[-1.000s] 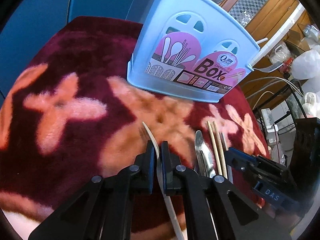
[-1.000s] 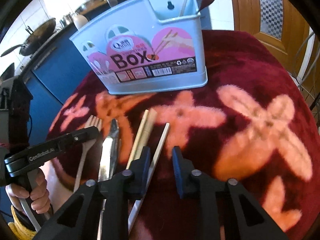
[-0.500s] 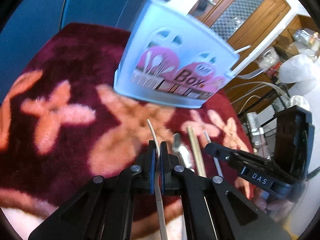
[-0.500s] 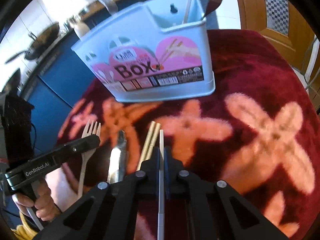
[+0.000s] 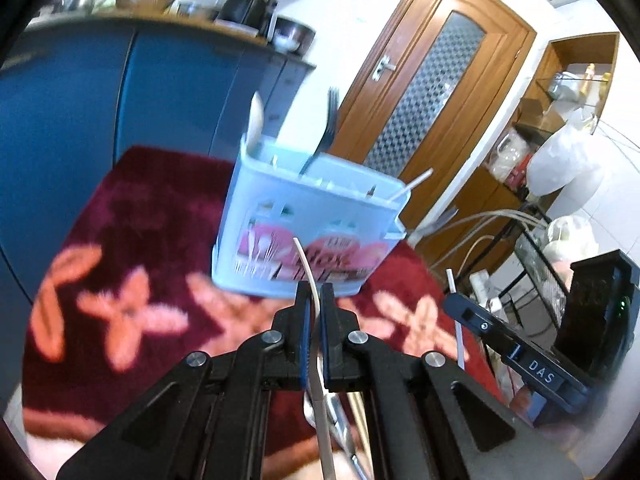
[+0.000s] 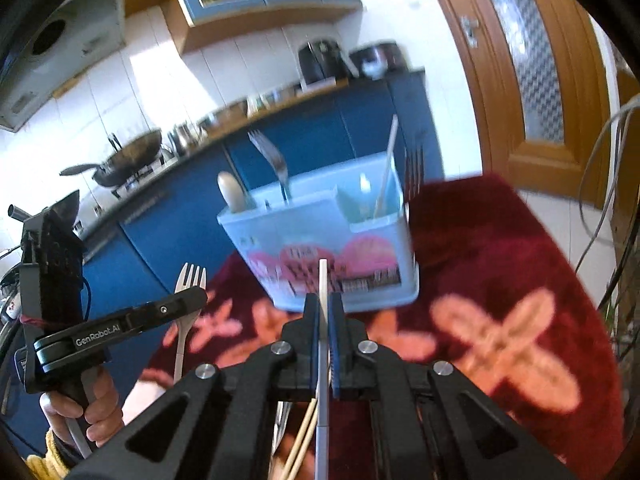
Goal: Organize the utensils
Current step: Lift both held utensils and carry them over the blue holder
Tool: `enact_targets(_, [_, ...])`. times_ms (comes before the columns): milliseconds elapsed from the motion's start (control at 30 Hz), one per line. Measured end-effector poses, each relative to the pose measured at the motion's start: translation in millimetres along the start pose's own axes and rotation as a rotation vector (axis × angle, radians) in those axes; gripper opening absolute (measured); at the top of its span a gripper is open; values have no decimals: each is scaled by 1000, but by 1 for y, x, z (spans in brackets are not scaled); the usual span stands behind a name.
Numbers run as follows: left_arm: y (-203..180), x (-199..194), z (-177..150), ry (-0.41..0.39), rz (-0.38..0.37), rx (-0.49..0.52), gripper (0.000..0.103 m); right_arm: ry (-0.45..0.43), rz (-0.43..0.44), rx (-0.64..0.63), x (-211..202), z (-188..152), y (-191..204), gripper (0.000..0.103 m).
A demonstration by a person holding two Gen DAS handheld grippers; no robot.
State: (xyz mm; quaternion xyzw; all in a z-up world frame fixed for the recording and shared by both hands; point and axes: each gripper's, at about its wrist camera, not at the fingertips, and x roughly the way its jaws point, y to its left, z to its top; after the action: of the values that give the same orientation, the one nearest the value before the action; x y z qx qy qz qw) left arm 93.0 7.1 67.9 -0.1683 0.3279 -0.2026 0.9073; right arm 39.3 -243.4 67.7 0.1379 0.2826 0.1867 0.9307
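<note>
Here the left gripper (image 5: 315,300) is clamped on the neck of a pale plastic fork (image 6: 191,284), whose tines show in the right wrist view and whose thin, curved edge passes between the pads in its own. The right gripper (image 6: 324,308), its jaws just closed, pinches a straight, square-edged white chopstick (image 6: 322,344) that projects toward twelve o'clock. Both pieces are clear of the cloth: the step in hand appears to be the carry to the holder. The light-blue plastic utensil holder (image 6: 320,236), translucent, with a pink printed label, stands at twelve o'clock of each gripper. It is divided: a pale spoon and a metal fork stand in its wide compartment, a single pale stick in the small one at one o'clock. The next move likely calls for tipping each piece upright over its matching compartment before release. Below the jaws, at six o'clock, a pair of wooden chopsticks (image 6: 304,436) and a metal piece, too hidden to name, lie on the plush maroon cloth (image 6: 500,264) with orange cross-shaped flowers.
</note>
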Motion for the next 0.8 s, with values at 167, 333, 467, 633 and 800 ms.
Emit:
enact_targets(167, [-15, -11, 19, -82, -6, 35, 2, -96, 20, -12, -11, 21, 3, 6])
enact_targets(333, [-30, -20, 41, -179, 9, 81, 2, -168, 40, -8, -17, 41, 4, 6])
enact_targets(467, [-38, -19, 60, -225, 9, 107, 2, -212, 45, 0, -17, 55, 3, 6])
enact_targets(633, [-40, -14, 82, -280, -21, 109, 2, -238, 49, 15, -11, 71, -2, 6])
enact_targets(800, [-40, -10, 103, -338, -29, 97, 2, -258, 48, 22, -6, 83, -6, 6])
